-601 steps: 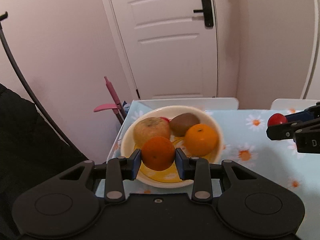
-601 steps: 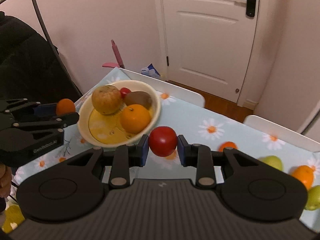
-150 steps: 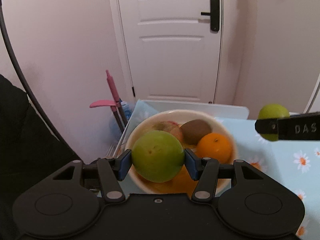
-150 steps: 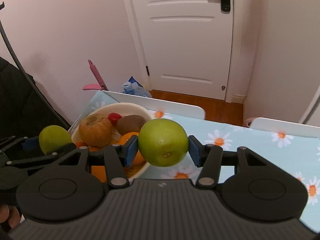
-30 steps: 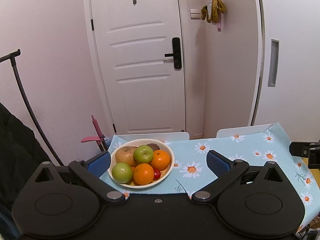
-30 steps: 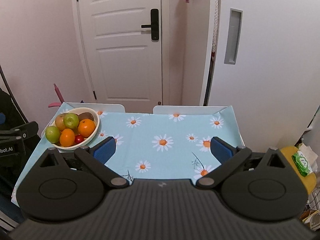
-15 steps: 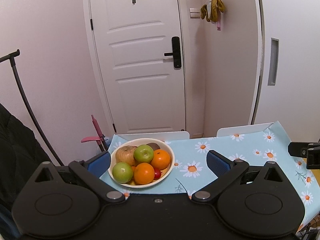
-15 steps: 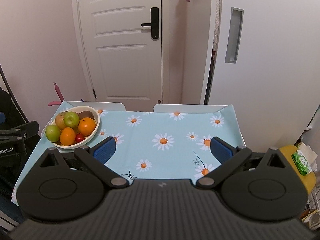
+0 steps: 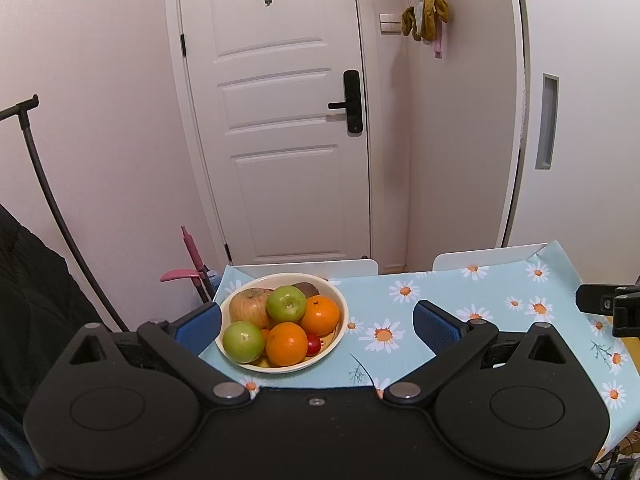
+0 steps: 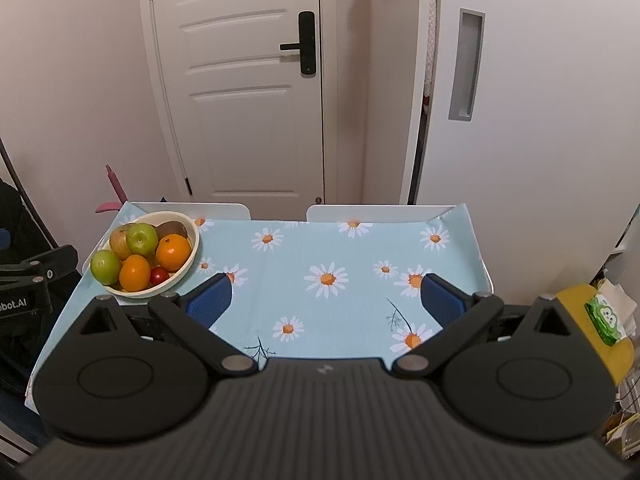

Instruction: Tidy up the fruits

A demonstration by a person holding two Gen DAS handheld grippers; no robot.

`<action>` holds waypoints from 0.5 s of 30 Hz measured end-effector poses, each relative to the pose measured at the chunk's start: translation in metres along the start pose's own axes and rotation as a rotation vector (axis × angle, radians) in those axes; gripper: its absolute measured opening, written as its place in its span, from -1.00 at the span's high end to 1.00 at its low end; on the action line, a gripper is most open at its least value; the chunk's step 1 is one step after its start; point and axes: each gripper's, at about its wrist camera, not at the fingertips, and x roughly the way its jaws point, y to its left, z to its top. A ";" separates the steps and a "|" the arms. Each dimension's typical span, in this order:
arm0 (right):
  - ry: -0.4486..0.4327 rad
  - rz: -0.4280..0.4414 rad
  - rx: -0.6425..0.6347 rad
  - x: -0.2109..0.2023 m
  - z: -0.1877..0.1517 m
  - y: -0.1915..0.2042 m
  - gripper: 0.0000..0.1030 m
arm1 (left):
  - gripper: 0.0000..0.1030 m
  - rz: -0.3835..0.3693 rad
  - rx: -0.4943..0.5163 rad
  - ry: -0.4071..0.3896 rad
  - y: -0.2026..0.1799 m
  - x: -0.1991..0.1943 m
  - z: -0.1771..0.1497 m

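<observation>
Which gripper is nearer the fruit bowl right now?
Left. The left gripper hangs just before the bowl; the right gripper sits off to the bowl's right.

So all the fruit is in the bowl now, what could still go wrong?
The bowl sits near the table's left corner, so a bump might tip it off. The upper green apple rests atop the pile and could roll out. Both the left gripper and right gripper are open and empty.

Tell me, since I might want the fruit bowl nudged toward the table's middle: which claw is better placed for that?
Left, probably. The left claw is open with the bowl straight ahead between its fingers, while the right claw, also open, faces the bare tablecloth, with the bowl far off to its left.
</observation>
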 end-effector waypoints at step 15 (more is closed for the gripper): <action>0.010 -0.006 0.008 0.002 0.000 0.000 -1.00 | -1.00 0.001 0.003 0.009 -0.003 0.002 0.000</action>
